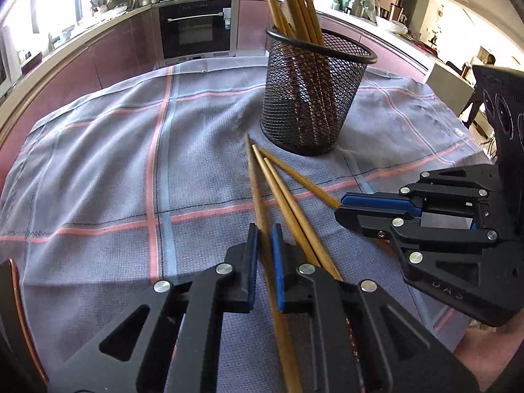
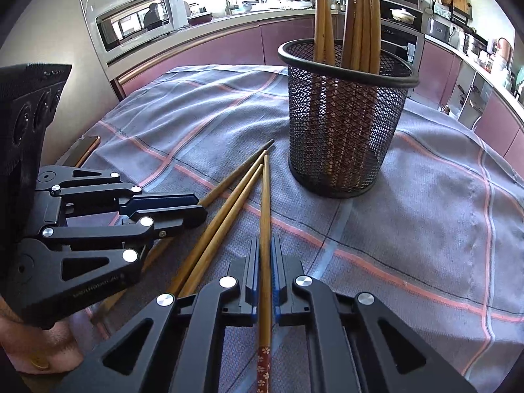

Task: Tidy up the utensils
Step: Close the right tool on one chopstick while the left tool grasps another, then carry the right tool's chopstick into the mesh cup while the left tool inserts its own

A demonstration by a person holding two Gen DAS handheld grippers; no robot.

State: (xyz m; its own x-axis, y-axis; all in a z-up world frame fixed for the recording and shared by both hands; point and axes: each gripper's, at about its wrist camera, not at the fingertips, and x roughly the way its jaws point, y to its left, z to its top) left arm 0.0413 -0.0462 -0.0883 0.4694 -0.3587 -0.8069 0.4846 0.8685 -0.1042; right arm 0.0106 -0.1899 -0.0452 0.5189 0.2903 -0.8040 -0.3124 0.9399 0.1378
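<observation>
A black mesh cup [image 1: 311, 98] [image 2: 344, 124] stands on the checked cloth and holds several wooden chopsticks. More chopsticks lie in front of it. My left gripper [image 1: 264, 239] is shut on one chopstick [image 1: 255, 180], its tip pointing at the cup. Two loose chopsticks [image 1: 288, 203] lie just right of it. My right gripper [image 2: 266, 255] is shut on another chopstick [image 2: 265, 203], which also shows in the left wrist view [image 1: 294, 173]. The left gripper [image 2: 196, 208] appears at left in the right wrist view; the right gripper [image 1: 340, 204] at right in the left wrist view.
The grey cloth [image 1: 98, 180] with pink and blue lines covers the table. A phone [image 2: 83, 149] lies at the table's left edge. Kitchen counters and an oven [image 1: 196, 26] stand behind the table.
</observation>
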